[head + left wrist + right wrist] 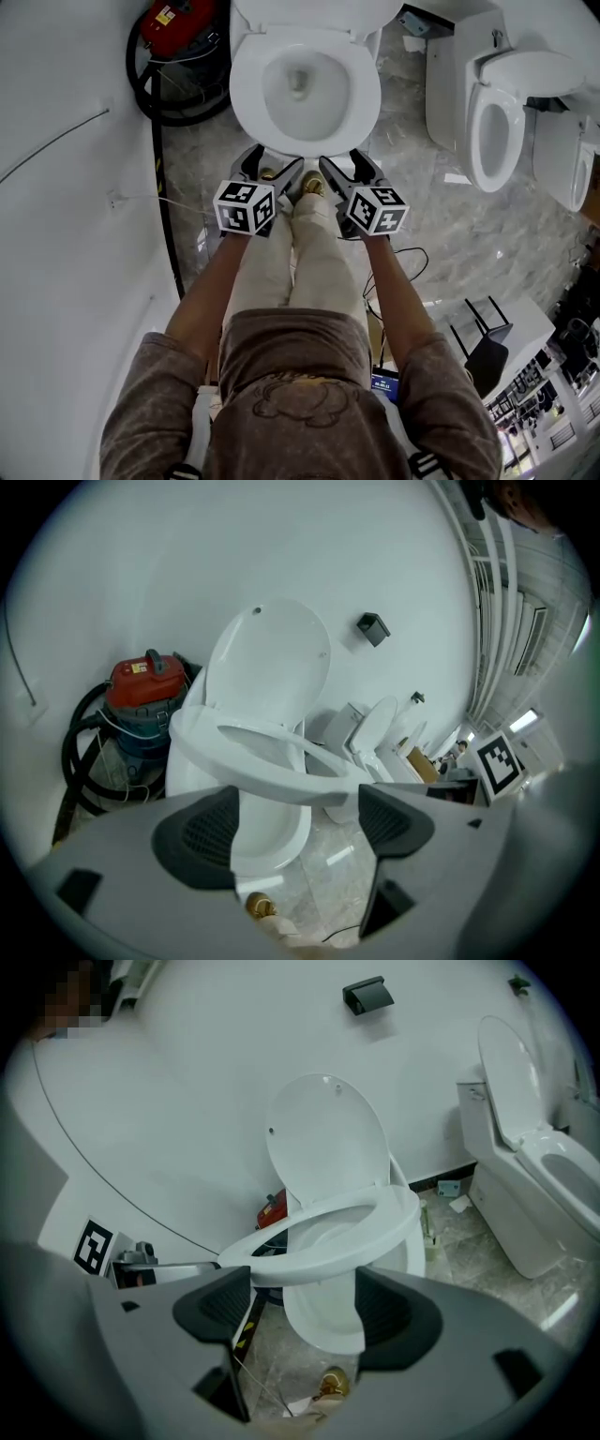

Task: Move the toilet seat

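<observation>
A white toilet stands against the wall with its lid (272,658) raised. Its seat ring (305,89) looks down over the bowl in the head view. My left gripper (272,173) hovers just short of the seat's front edge, jaws open and empty. In the left gripper view the seat (262,757) shows just above the gap of this gripper (298,829), untouched by the pads. My right gripper (349,169) is beside it, also open and empty. The seat's front (319,1237) shows above the gap of the right gripper (305,1309).
A red vacuum cleaner (178,28) with a black hose sits left of the toilet. A second toilet (497,112) and another one stand to the right. A black cable (164,206) runs along the marble floor. The person's shoes (314,187) are below the grippers.
</observation>
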Motion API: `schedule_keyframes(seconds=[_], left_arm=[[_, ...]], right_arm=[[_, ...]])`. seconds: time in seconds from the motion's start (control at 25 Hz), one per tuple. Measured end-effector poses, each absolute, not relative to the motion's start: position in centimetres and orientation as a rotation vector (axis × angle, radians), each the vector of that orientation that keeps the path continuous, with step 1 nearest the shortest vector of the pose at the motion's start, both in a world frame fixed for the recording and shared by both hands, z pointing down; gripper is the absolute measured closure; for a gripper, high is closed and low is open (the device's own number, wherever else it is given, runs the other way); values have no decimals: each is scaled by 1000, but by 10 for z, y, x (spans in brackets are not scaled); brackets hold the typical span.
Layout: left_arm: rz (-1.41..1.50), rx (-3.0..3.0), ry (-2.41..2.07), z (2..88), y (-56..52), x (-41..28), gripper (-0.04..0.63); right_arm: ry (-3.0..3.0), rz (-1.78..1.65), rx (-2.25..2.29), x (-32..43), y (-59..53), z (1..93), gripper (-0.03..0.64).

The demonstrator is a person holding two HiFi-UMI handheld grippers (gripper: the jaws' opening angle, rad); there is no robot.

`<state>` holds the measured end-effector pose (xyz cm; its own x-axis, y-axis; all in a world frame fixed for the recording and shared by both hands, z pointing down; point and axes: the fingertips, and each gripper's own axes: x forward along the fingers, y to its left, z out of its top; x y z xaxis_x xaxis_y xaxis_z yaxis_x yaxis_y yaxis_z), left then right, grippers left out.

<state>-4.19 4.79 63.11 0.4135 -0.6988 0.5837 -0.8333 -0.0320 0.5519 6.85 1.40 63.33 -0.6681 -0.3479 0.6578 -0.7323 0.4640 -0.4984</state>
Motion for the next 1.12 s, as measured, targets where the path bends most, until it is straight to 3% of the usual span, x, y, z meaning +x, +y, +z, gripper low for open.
schedule_keyframes(seconds=[1.12], left_arm=[[193,1797,-1294,565,-17,-55,230]], right_arm=[[-2280,1183,1024,55,-51,560,261]])
